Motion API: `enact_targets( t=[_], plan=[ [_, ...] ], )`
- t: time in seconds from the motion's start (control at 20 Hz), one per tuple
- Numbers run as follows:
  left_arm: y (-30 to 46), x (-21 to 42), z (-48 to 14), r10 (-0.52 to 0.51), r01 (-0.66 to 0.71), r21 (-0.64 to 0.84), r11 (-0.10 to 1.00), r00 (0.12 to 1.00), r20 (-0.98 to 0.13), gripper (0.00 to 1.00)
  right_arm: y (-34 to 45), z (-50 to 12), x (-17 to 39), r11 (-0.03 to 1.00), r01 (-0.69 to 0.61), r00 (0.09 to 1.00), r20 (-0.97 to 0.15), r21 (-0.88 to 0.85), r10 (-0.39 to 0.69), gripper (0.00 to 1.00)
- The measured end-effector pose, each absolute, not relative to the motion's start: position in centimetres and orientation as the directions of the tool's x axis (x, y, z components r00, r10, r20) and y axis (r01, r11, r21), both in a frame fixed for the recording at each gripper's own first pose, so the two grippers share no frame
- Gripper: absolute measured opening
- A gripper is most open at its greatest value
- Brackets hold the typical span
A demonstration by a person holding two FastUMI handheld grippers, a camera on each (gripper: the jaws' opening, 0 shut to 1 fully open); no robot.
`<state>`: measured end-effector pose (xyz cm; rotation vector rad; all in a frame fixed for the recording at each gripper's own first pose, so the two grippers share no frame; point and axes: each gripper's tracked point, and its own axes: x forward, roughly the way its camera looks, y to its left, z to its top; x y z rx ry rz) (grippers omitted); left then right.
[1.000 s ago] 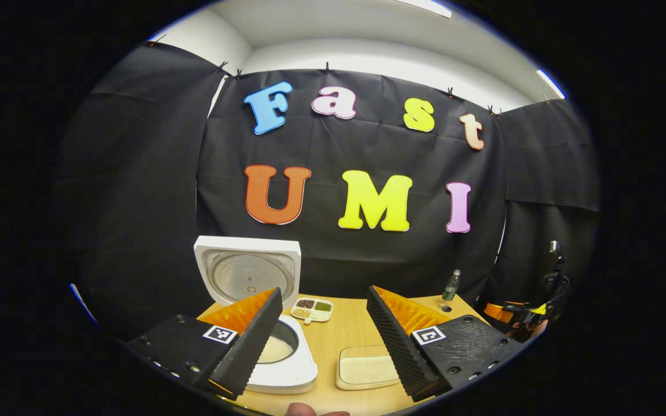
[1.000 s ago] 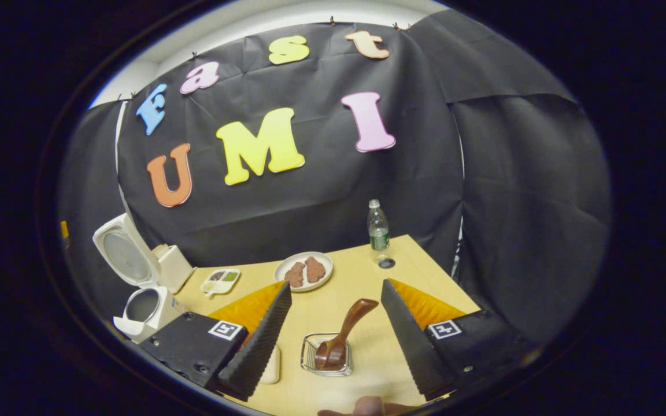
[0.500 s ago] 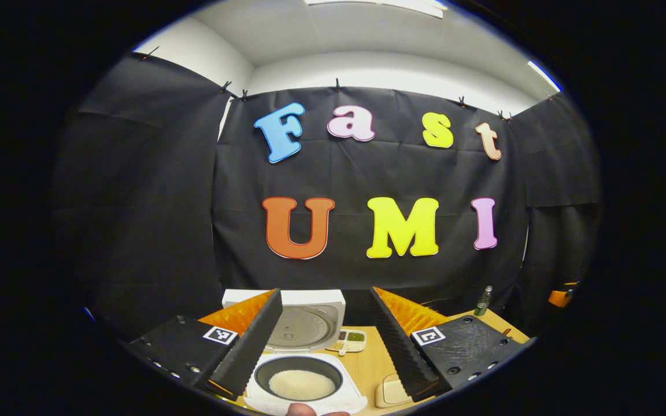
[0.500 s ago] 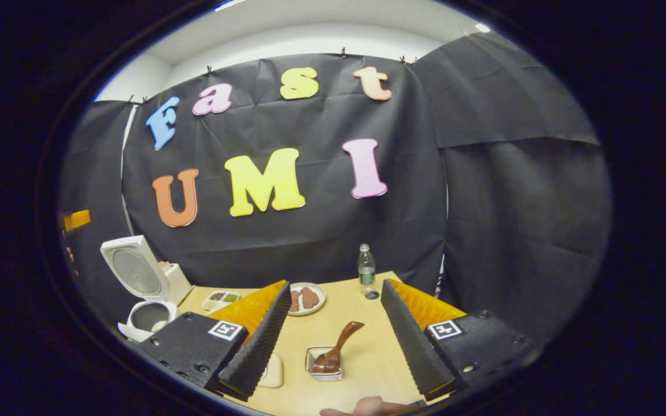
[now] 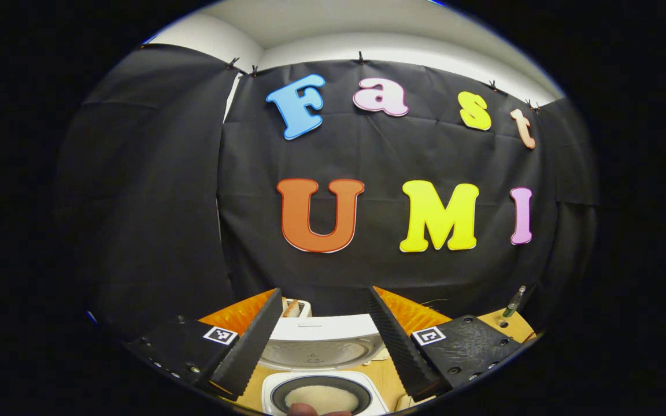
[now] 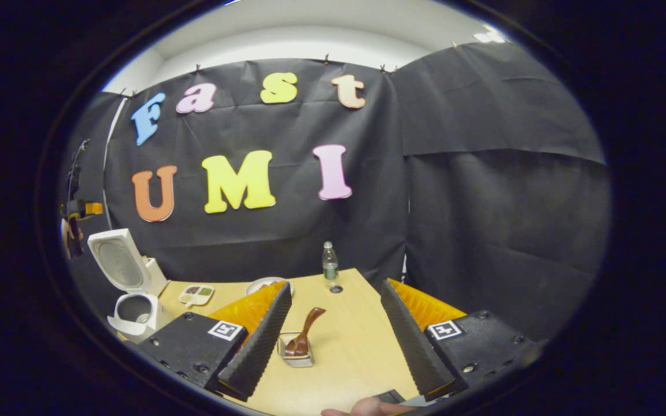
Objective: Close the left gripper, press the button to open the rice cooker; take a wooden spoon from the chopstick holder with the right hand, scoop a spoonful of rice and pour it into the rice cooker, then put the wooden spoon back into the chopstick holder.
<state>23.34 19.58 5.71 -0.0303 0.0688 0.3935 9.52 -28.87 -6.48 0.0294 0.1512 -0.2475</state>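
Fingers (image 6: 402, 335) of both grippers spread wide, empty; wooden spoon (image 6: 304, 335) leans loosely in chopstick holder (image 6: 295, 355), liable to tip.

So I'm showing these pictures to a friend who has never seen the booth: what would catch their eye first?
Probably the white rice cooker with its lid swung up, rice lying pale in the pot just ahead of the open left gripper. Next, in the right gripper view, the wooden spoon standing tilted in the chopstick holder on the table, between the open right gripper fingers.
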Motion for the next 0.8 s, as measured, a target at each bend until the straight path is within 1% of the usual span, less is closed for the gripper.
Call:
enact_targets(
  t=[0.15, 0.2, 0.3, 0.5, 0.8],
  plan=[
    [21.7, 25.4, 3.6, 0.405, -0.413, -0.031, 0.91, 0.903, -0.144, 0.94, -29.8, -7.1, 8.1, 0.953, 0.301, 0.94, -0.179, 0.028, -0.291, 1.0],
    [22.3, 25.9, 3.0, 0.41, -0.42, -0.031, 0.907, 0.897, -0.164, 0.94, -29.8, -7.0, 8.0, 0.95, 0.31, 0.937, -0.179, 0.026, -0.301, 0.99],
    [23.1, 26.7, 2.0, 0.411, -0.426, -0.033, 0.904, 0.888, -0.205, 0.94, -29.5, -6.9, 7.8, 0.949, 0.315, 0.935, -0.178, 0.021, -0.307, 1.0],
    [23.4, 27.2, 0.1, 0.397, -0.422, -0.037, 0.906, 0.876, -0.275, 0.94, -28.1, -7.0, 8.4, 0.954, 0.297, 0.941, -0.18, 0.027, -0.288, 1.0],
    [22.7, 26.4, -0.9, 0.389, -0.413, -0.007, 0.911, 0.864, -0.32, 0.97, -26.4, -8.1, 9.8, 0.969, 0.244, 0.95, -0.207, 0.036, -0.232, 0.99]
  ],
)
